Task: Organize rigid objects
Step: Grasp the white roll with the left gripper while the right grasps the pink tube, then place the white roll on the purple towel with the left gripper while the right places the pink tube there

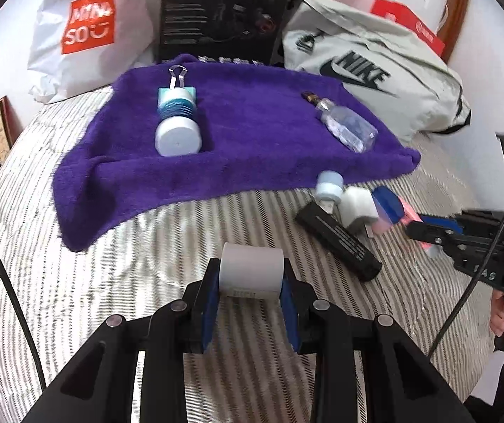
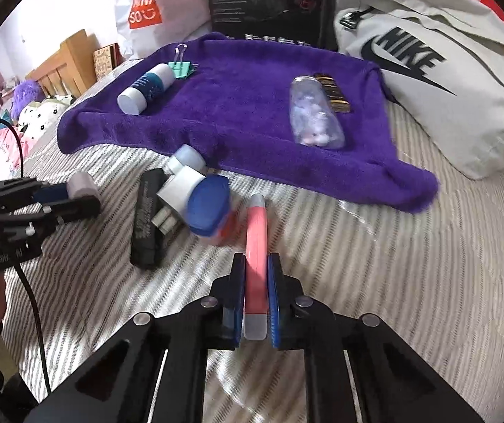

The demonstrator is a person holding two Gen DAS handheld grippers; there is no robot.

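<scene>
White cylinder point(image 1: 251, 271): clamped across its ends in the left claw point(image 1: 250, 292), above the striped bed point(image 1: 111, 282) near the towel's front edge. Pink tube point(image 2: 257, 246): gripped in the right claw point(image 2: 256, 296), over the bed. Purple towel point(image 1: 252, 134): spread toward the bed's far edge, bearing a blue-white bottle point(image 1: 177, 123), binder clip point(image 1: 178, 79) and clear bottle point(image 1: 348, 125). Black bar point(image 1: 338, 241), white plug point(image 1: 357, 208) and blue-lidded jar point(image 2: 207, 208): heaped beside the towel's front edge.

The bed point(image 1: 75, 282) is viewed steeply downward, close, from both wrists; the purple towel point(image 1: 252, 123) is shared.
</scene>
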